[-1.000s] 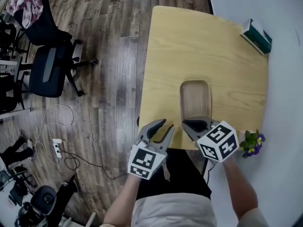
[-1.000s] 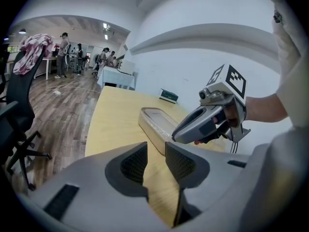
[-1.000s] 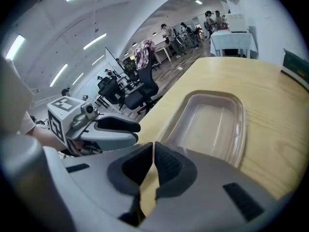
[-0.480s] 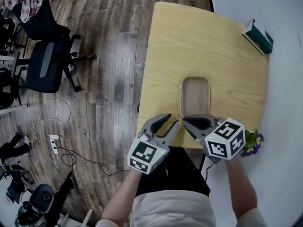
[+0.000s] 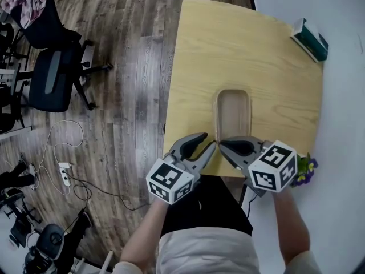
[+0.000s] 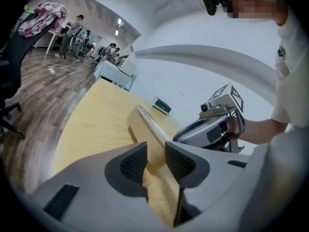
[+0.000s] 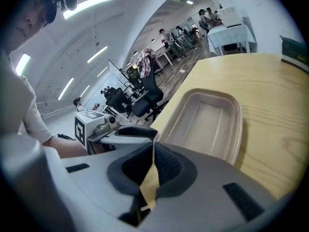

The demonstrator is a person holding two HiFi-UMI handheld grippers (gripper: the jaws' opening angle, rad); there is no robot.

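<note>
One clear oblong plastic tray (image 5: 232,114) is set just ahead of the fingers (image 5: 238,147).
Left gripper (image 6: 155,150) fingers are slightly spread and empty, right gripper (image 7: 153,145) fingers pressed together; the tray could be shoved if struck.

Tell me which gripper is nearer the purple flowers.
Right. The right gripper sits just left of the purple flowers; the left gripper is farther left, beyond it.

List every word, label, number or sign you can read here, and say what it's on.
No text is readable.
Green box on the table's far corner: print too small to read.
Marker cubes on the left gripper and right gripper: black-and-white square patterns, no letters or digits.
Plastic tray: no print shows.
</note>
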